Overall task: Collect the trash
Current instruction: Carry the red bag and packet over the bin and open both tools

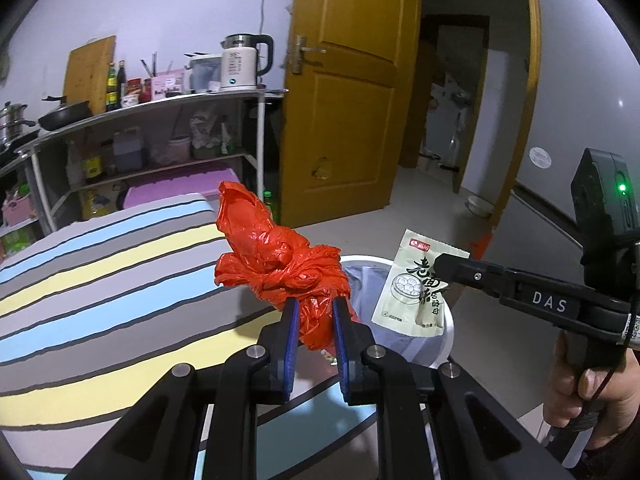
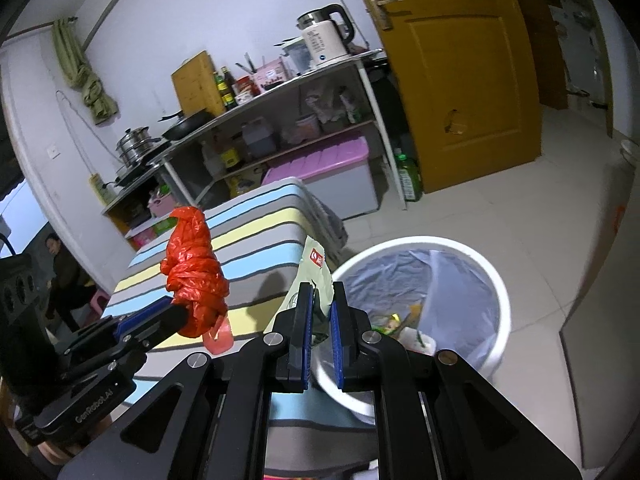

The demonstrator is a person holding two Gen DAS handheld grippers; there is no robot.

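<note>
My left gripper (image 1: 313, 305) is shut on a knotted red plastic bag (image 1: 280, 260), held above the edge of a striped table (image 1: 100, 280). The same red plastic bag (image 2: 194, 272) and left gripper (image 2: 176, 310) show at the left of the right wrist view. My right gripper (image 2: 321, 294) is shut on a pale green food packet (image 2: 314, 276), just short of the rim of a white trash bin (image 2: 502, 296) lined with a grey bag. In the left wrist view the food packet (image 1: 416, 284) hangs from the right gripper (image 1: 442, 266) over the trash bin (image 1: 448, 332).
A metal shelf (image 1: 160, 108) with a kettle (image 1: 242, 62), bottles and pans stands behind the table. A purple-lidded box (image 2: 320, 172) sits under it. A yellow door (image 1: 348, 92) stands open onto a tiled floor (image 2: 540, 220). A person (image 2: 64, 276) sits at far left.
</note>
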